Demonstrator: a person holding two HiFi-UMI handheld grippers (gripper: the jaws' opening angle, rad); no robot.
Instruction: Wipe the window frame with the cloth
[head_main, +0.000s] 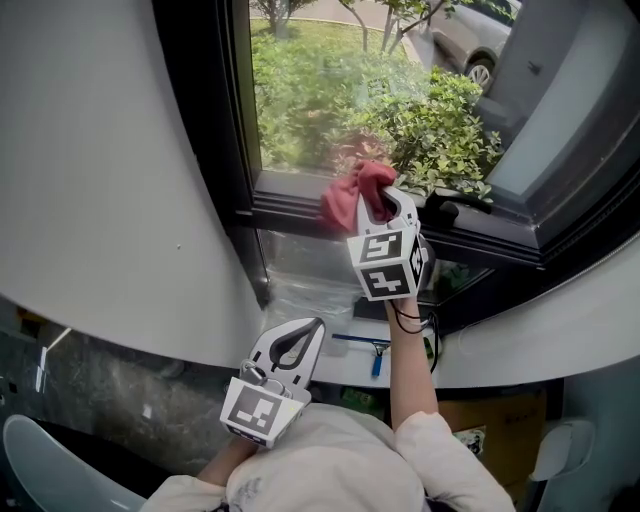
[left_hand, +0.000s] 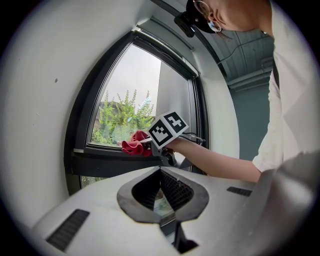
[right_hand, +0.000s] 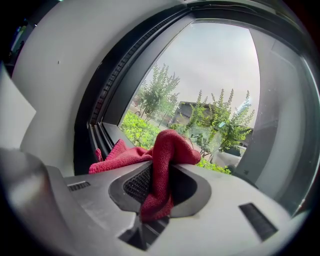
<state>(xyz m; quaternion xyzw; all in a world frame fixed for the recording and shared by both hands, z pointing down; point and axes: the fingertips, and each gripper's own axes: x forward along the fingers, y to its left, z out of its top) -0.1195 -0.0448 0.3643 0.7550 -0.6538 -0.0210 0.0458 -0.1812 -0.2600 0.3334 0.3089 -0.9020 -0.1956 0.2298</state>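
My right gripper (head_main: 384, 203) is shut on a red cloth (head_main: 352, 190), pressing it against the dark bottom rail of the window frame (head_main: 285, 210). In the right gripper view the cloth (right_hand: 167, 147) bulges out between the jaws and trails left onto the frame's rail (right_hand: 102, 137). From the left gripper view I see the cloth (left_hand: 135, 145) lying on the sill rail (left_hand: 100, 159) beside the right gripper's marker cube. My left gripper (head_main: 316, 325) hangs low near my body, well below the window, shut with nothing in it.
A black window handle (head_main: 456, 209) sticks out just right of the right gripper. An open sash (head_main: 560, 150) angles in at the right. White wall (head_main: 100, 180) flanks the frame on the left. Below lie a blue-handled tool (head_main: 377, 358) and a cardboard box (head_main: 490, 425).
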